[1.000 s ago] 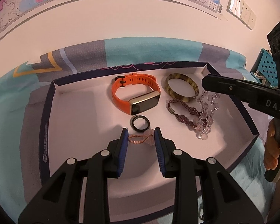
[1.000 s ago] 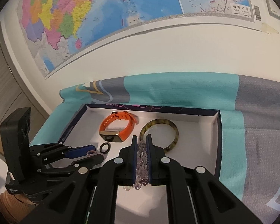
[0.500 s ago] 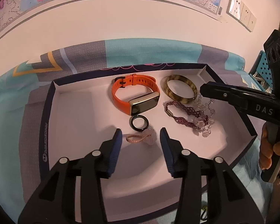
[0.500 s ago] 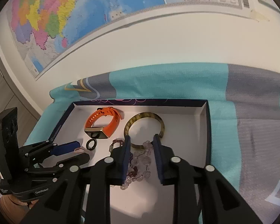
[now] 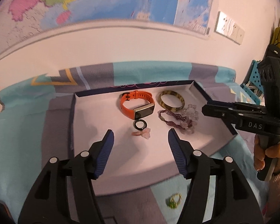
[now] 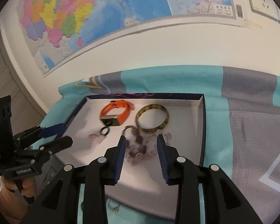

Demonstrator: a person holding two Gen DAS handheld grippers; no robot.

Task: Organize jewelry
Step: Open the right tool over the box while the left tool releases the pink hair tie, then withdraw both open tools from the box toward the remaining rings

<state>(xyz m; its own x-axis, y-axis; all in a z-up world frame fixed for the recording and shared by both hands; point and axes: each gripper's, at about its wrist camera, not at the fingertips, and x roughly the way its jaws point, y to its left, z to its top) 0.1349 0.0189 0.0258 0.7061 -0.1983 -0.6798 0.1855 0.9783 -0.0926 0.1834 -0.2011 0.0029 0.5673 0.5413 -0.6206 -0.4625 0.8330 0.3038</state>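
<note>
A dark-rimmed white tray (image 5: pixel 95 115) (image 6: pixel 188 115) holds an orange smart band (image 5: pixel 137 103) (image 6: pixel 117 113), a tortoiseshell bangle (image 5: pixel 171 100) (image 6: pixel 152 119), a black ring (image 5: pixel 140 125) (image 6: pixel 105 131), a small pink charm bracelet (image 5: pixel 141 133) (image 6: pixel 96 137) and a purple beaded bracelet with clear beads (image 5: pixel 179 119) (image 6: pixel 140 147). My left gripper (image 5: pixel 140 140) is open and empty, held above the tray's near side. My right gripper (image 6: pixel 141 143) is open and empty above the beaded bracelet. A green-and-gold ring (image 5: pixel 174 200) lies on the cloth outside the tray.
The tray sits on a teal and grey patterned cloth (image 5: pixel 28 130) (image 6: pixel 252 112) against a white wall with a map (image 6: pixel 102 9). A blue perforated basket (image 5: pixel 252 82) stands at the right. Small metal pieces (image 6: pixel 114 208) lie on the cloth by the tray's near edge.
Both grippers opened wide and drew back from the tray. The left let go of the pink charm bracelet; the right let go of the beaded bracelet, which now lies in the tray.
</note>
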